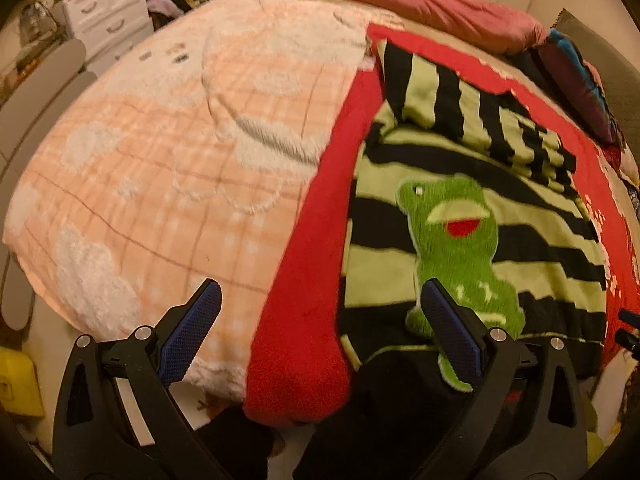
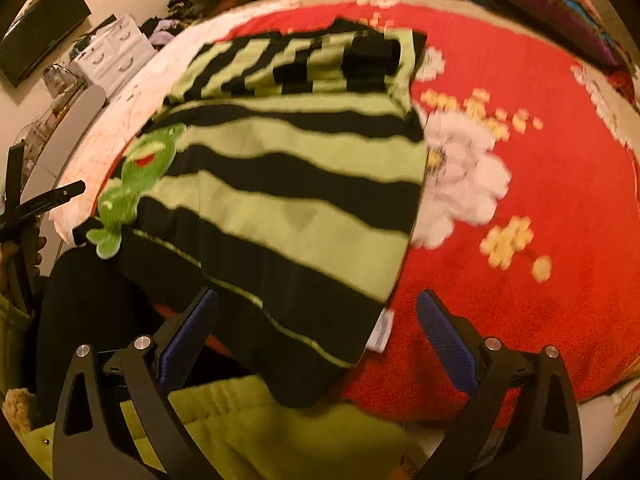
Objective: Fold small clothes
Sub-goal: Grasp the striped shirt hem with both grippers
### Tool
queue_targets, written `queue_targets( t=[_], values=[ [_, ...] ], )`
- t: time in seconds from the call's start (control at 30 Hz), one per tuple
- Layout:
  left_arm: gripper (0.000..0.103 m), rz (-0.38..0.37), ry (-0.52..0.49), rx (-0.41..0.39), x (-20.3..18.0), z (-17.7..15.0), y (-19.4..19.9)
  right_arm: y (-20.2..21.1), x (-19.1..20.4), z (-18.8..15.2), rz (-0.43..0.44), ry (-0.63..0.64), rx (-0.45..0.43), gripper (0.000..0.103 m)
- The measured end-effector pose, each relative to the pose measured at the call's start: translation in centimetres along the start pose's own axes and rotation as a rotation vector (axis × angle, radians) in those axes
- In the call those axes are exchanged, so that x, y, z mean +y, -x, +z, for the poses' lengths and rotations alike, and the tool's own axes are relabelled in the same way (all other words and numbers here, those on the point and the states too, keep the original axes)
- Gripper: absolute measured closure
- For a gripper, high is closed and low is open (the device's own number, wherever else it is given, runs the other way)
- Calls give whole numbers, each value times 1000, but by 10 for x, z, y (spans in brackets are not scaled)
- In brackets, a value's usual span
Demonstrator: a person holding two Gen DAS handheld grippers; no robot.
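Sweater (image 1: 472,216) with frog patch lies flat on your red blanket (image 1: 304,280); your left claw (image 1: 320,324) and right claw (image 2: 318,332) both hover released, empty.

Dim warm yellowish light, motion blur throughout, strong fisheye bending, dark corners

My left claw (image 1: 320,332) has clear room ahead over the peach blanket (image 1: 160,160). My right claw (image 2: 318,340) has clear red blanket (image 2: 540,184) on its right; the striped sweater (image 2: 288,184) blocks its left.
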State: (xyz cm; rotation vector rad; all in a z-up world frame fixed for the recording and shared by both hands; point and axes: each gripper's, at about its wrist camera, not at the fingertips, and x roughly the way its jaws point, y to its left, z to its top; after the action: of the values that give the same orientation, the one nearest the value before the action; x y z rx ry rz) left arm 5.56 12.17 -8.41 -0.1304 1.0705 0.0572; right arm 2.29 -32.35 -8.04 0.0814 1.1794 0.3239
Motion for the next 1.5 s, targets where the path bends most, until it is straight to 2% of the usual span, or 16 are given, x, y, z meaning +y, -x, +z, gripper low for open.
queue_targets(
  t=[0.27, 0.5, 0.57, 0.6, 0.63, 0.67, 0.73, 0.83, 0.97, 1.07, 1.2, 1.27, 1.33, 1.37, 1.43, 1.5],
  values=[
    [9, -74, 37, 91, 6, -18, -22, -25, 2, -17, 55, -42, 119, 5],
    [10, -122, 33, 103, 1, -22, -28, -28, -6, -20, 100, -100, 119, 5],
    [17, -144, 33, 109, -2, -22, -30, -27, -8, -19, 110, -109, 112, 5],
    [22, -166, 35, 113, -3, -22, -31, -26, -9, -19, 121, -113, 111, 8],
    [31, -181, 40, 116, -3, -22, -31, -26, -9, -20, 129, -115, 110, 21],
    [40, -192, 47, 117, -4, -22, -31, -26, -9, -20, 135, -113, 112, 26],
    [51, -208, 43, 124, -6, -22, -31, -26, -8, -20, 131, -105, 107, 37],
    [55, -206, 40, 145, -7, -23, -36, -23, -9, -18, 148, -111, 87, 46],
    [54, -198, 35, 154, -9, -23, -39, -23, -11, -19, 163, -122, 88, 45],
    [54, -187, 26, 160, -11, -23, -42, -28, -10, -20, 172, -124, 102, 35],
    [53, -188, 30, 175, -12, -21, -47, -32, -5, -19, 161, -97, 105, 35],
    [53, -184, 25, 182, -13, -20, -48, -32, -4, -19, 159, -86, 100, 38],
    [53, -175, 13, 184, -16, -20, -49, -29, -5, -19, 154, -81, 92, 55],
    [55, -172, 10, 183, -16, -20, -49, -29, -6, -19, 159, -86, 89, 59],
    [61, -176, 6, 176, -17, -20, -48, -24, -11, -17, 192, -105, 75, 77],
    [68, -186, 16, 170, -16, -20, -47, -20, -11, -16, 214, -109, 63, 80]
  ],
)
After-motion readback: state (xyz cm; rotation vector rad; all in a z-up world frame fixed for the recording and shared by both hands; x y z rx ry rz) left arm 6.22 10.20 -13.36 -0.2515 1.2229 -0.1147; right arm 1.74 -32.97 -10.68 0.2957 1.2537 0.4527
